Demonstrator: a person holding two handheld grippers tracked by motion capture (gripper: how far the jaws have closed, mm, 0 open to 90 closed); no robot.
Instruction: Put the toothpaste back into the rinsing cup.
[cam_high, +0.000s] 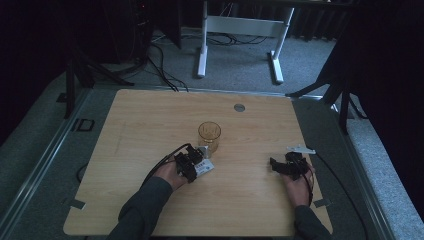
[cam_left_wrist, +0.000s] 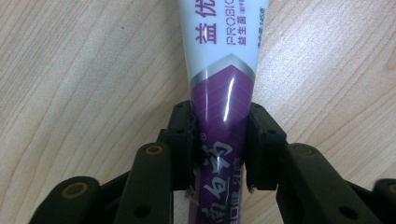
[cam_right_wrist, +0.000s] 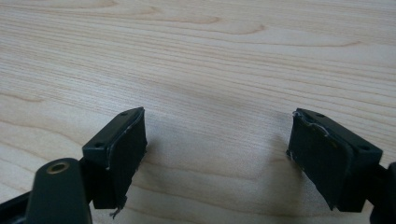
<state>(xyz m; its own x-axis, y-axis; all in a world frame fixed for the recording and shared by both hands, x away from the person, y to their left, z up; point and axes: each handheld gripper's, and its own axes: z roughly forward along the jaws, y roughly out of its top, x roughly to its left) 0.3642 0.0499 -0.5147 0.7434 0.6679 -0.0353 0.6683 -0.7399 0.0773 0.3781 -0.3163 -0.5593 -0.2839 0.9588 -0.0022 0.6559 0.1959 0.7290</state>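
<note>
Tube (cam_left_wrist: 223, 88) — between left tongs (cam_left_wrist: 219, 140)

tube (cam_left_wrist: 223, 88): both ends cut off by frame edges | print on tube in high view: too small to read

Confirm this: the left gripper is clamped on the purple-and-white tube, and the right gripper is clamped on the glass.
Not quite. The left gripper does clamp the tube, but the right gripper holds nothing: the right gripper view shows its jaws wide apart over bare table. The glass stands free.
</note>
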